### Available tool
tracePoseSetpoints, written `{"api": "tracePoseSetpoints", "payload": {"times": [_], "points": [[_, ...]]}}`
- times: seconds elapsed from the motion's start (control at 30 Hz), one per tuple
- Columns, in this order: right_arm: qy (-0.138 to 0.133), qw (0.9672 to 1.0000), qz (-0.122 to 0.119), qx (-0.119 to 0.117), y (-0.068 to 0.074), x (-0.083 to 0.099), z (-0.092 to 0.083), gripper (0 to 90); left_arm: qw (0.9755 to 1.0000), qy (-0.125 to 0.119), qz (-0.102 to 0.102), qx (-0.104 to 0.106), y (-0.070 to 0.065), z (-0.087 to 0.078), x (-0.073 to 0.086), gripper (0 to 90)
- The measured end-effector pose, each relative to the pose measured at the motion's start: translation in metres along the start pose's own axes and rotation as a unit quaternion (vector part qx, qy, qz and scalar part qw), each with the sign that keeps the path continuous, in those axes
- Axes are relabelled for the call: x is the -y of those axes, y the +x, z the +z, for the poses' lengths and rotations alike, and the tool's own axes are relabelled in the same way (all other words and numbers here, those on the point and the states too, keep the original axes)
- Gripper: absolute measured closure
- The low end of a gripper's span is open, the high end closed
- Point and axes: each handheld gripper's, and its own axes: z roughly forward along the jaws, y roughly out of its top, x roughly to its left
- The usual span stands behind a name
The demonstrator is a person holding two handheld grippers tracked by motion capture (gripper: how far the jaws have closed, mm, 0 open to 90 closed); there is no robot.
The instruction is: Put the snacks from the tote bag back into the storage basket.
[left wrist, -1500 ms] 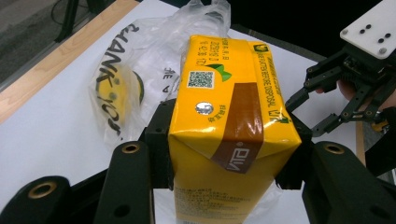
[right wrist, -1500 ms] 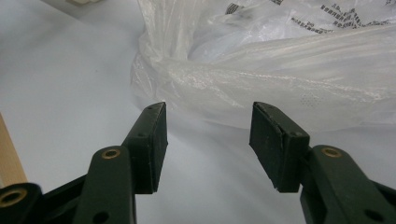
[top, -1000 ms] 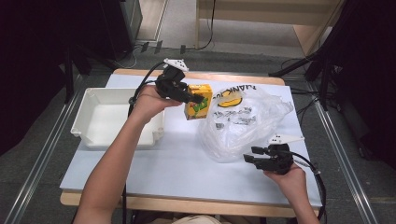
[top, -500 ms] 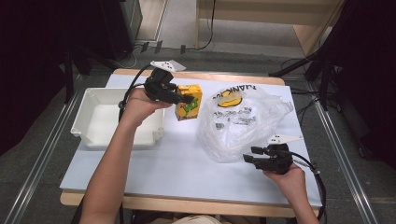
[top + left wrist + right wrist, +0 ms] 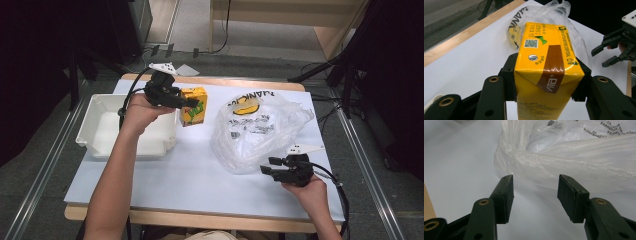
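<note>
Clamping yellow carton [image 5: 544, 72], left tongs [image 5: 546, 82]

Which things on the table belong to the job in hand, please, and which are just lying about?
In use: drink carton, clamped in the left gripper; plastic bag, by the open right gripper.
Lying about: white tray.

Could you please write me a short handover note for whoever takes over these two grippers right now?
Left gripper: shut on the yellow drink carton, held just right of the white tray.
Right gripper: open, holding nothing, at the near edge of the clear plastic bag.
Done: the carton is out of the bag and in the grip.
Left: probably set the carton in the tray; the bag seems to hold more items, though I cannot tell what.
</note>
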Motion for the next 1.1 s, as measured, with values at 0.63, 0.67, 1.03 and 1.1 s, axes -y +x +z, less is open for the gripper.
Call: {"api": "tracePoseSetpoints", "payload": {"times": [0.63, 0.67, 1.03, 1.1], "points": [[0.005, 1.0, -0.001, -0.002, 0.001, 0.001, 0.002, 47.8, 0.9989, -0.015, -0.022, -0.038, 0.02, -0.027, 0.014, 52.2], [0.005, 1.0, -0.001, -0.002, 0.001, 0.001, 0.002, 47.8, 0.9989, -0.015, -0.022, -0.038, 0.02, -0.027, 0.014, 52.2], [0.007, 1.0, -0.005, -0.004, 0.001, 0.001, 0.003, 47.7, 0.9977, -0.013, -0.03, -0.059, 0.025, -0.039, 0.021, 52.2], [0.007, 1.0, -0.005, -0.005, 0.001, 0.001, 0.002, 47.7, 0.9973, -0.019, -0.036, -0.061, 0.028, -0.044, 0.024, 52.2]]}}
